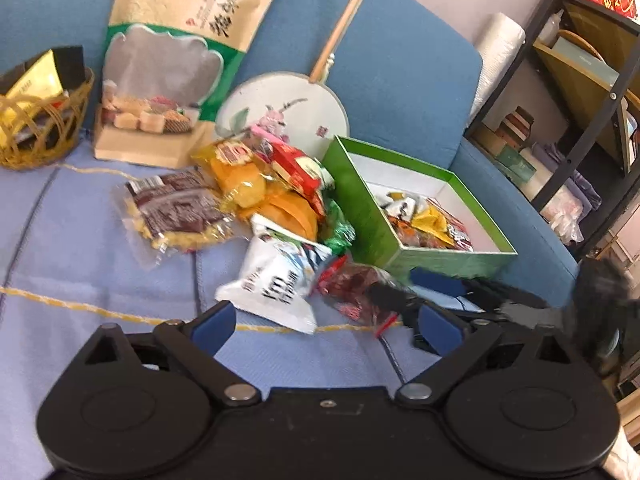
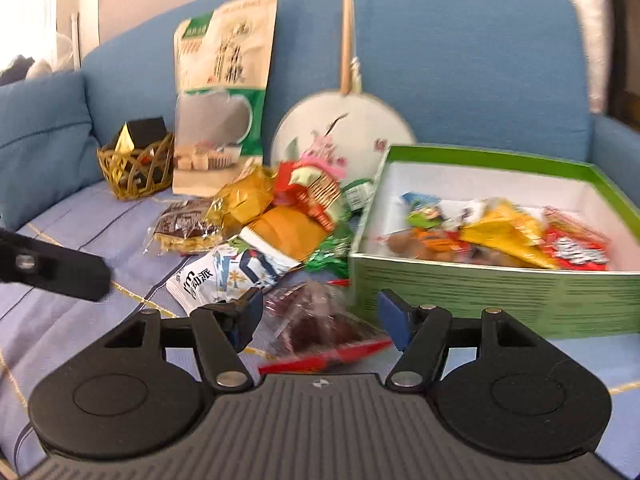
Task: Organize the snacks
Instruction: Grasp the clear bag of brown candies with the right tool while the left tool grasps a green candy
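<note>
A pile of snack packets (image 1: 264, 192) lies on the blue sofa seat, left of an open green box (image 1: 360, 208) that holds several packets. In front of the pile are a white packet (image 1: 272, 284) and a clear packet of dark red snacks (image 1: 352, 288). My left gripper (image 1: 326, 326) is open and empty, just short of the white packet. My right gripper (image 2: 322, 318) is open, and the dark red packet (image 2: 320, 320) lies between its fingers without being pinched. The green box (image 2: 480, 292) stands directly right of it. The white packet (image 2: 216, 276) sits to its left.
A wicker basket (image 1: 40, 128), a tall beige and green pouch (image 1: 172, 60) and a round painted fan (image 1: 288, 112) lean against the sofa back. A metal shelf (image 1: 580, 100) stands beyond the sofa's right arm. A blue cushion (image 2: 40, 136) fills the left corner.
</note>
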Demonstrator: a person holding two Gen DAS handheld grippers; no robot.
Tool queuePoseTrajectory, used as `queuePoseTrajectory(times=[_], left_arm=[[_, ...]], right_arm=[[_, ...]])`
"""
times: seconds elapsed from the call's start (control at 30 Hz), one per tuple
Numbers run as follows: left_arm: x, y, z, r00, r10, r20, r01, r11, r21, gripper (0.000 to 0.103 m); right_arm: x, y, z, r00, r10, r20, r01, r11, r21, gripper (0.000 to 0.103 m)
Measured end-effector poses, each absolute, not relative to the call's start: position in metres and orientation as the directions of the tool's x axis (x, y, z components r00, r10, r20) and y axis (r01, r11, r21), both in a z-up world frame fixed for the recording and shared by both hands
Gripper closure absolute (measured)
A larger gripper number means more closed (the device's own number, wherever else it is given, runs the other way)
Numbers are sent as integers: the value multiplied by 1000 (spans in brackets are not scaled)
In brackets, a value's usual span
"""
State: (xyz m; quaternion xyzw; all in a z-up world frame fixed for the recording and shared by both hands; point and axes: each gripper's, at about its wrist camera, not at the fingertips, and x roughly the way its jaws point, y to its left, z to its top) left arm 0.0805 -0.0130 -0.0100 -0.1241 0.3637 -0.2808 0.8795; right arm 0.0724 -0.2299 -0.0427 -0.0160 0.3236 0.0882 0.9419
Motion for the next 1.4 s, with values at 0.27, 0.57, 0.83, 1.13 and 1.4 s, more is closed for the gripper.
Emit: queuePoseTrajectory(times=[0.27,0.57,0.83,1.13,1.4], left_arm=[[103,-15,-16,569,-597,-565,413,802,-431,0],[134,-62,-19,534,-629,-565,468,776,-422,0],[177,-114,-35,524,-645,-556,571,751,-333,31],[197,-105,-39,497,-669,-553,591,727,-348,67],[213,-128,-56,481,-610,-629,592,756,-281,64]], right_arm=[[39,-229,-39,721,231,-653,-201,972,122,16],[48,-229,-41,737,188,-649,-185,980,73,36],[39,-263,-37,757,112,-644,-74,994,85,42],[44,-272,-38,752,137,-645,-58,988,143,41],[42,-272,-38,749,148,-646,-68,987,148,40]])
